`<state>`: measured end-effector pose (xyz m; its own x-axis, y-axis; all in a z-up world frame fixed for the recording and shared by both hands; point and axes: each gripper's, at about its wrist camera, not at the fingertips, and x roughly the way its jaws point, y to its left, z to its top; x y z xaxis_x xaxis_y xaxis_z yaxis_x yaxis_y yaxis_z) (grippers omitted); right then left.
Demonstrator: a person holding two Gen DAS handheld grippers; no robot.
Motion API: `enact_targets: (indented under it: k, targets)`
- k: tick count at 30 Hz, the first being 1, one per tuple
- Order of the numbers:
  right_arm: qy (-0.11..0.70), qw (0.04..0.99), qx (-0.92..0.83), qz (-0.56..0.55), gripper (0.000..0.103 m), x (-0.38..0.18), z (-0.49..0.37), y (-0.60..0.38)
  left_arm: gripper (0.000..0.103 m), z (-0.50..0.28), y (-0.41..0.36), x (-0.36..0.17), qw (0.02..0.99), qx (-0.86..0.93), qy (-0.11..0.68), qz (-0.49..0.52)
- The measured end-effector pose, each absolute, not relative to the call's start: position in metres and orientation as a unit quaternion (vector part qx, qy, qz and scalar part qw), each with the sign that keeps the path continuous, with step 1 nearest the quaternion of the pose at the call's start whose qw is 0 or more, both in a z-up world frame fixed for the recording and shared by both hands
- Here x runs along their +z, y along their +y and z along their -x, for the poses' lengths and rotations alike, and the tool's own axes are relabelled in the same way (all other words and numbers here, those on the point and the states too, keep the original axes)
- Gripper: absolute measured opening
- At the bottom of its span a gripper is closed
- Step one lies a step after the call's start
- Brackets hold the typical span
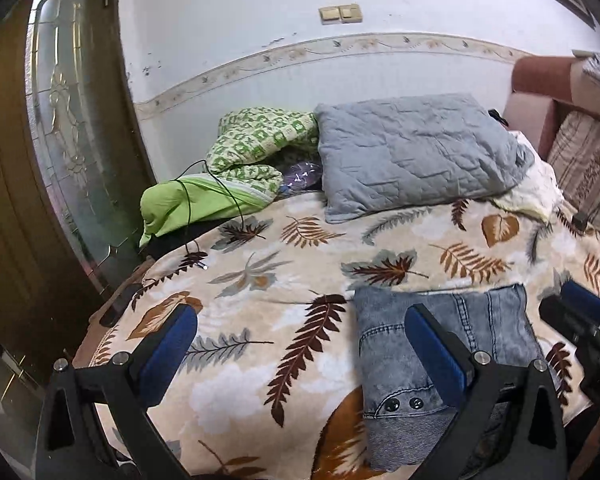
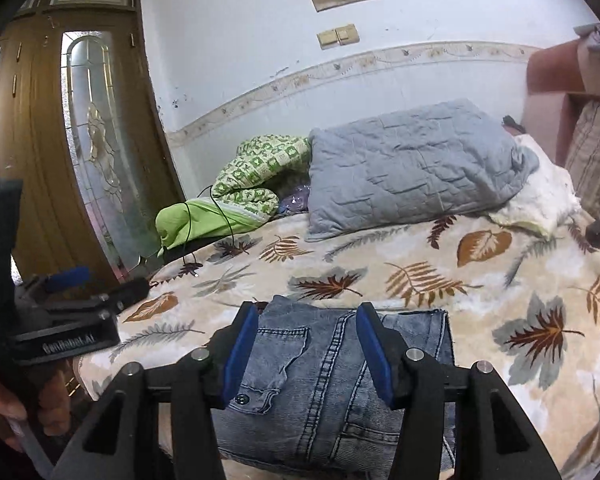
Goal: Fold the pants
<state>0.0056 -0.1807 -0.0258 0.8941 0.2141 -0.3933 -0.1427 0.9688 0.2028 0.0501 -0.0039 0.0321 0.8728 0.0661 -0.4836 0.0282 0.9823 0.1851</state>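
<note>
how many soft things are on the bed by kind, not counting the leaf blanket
folded jeans: 1
grey quilted pillow: 1
green patterned blanket: 1
plain green bundle: 1
white cloth: 1
total: 5

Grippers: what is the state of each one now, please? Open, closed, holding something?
Left gripper: open, holding nothing.
Right gripper: open, holding nothing; the folded jeans lie on the blanket below it.

A home bedroom: a bed under a leaf-print blanket (image 1: 260,320), a grey pillow (image 1: 416,152), a wooden glass-panelled door (image 2: 72,152).
</note>
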Motion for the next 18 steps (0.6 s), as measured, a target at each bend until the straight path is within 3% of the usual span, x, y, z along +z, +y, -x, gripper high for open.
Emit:
enact_targets:
  k: [18]
  targets:
    - [0.213,0.972,0.076,-0.066,0.06,-0.028,0.0,-0.187,0.103,-0.06,-0.004,0.022,0.958,0.021,0.271,-0.091]
